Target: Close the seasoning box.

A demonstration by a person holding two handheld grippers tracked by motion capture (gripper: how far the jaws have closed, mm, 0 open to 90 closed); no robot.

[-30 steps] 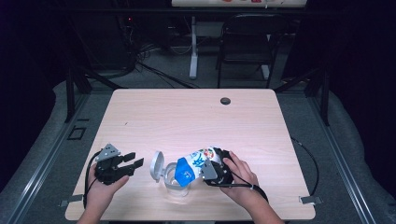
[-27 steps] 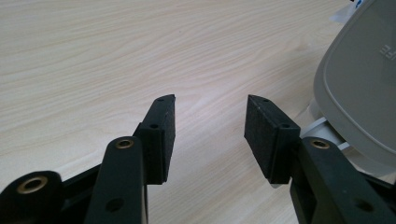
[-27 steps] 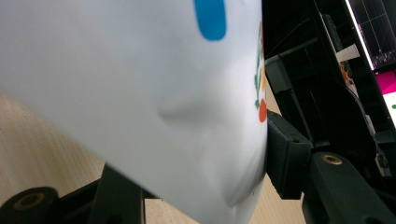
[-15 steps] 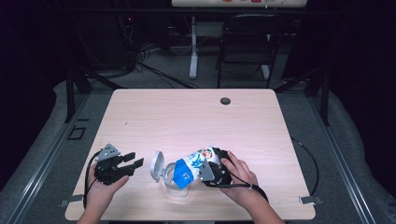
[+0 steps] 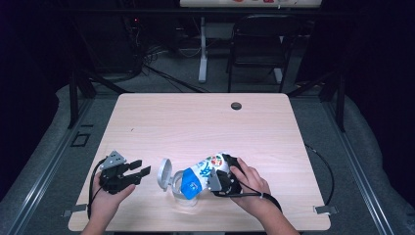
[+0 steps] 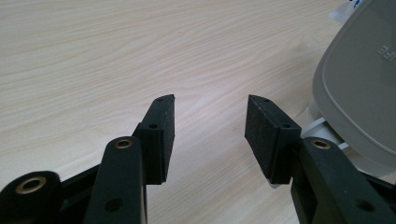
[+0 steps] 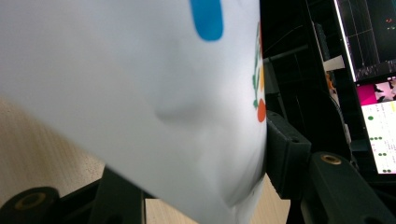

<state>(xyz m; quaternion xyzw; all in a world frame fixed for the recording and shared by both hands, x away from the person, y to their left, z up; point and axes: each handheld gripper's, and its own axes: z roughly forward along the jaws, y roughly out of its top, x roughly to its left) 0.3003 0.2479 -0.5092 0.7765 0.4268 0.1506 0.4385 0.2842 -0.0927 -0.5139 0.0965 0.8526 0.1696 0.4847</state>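
Right hand-held gripper (image 5: pixel 215 178) clamps the white pouch (image 7: pixel 140 93); left hand-held gripper (image 6: pixel 210 135) gapes beside the grey lid (image 6: pixel 364 84).

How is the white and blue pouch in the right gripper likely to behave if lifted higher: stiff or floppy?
Probably floppy: the pouch shows dents and creases near the right gripper that clamps it, so it looks like soft film. Its free blue end droops over the clear container, so it would likely sag further. The glossy surface may slip if the grip loosens.
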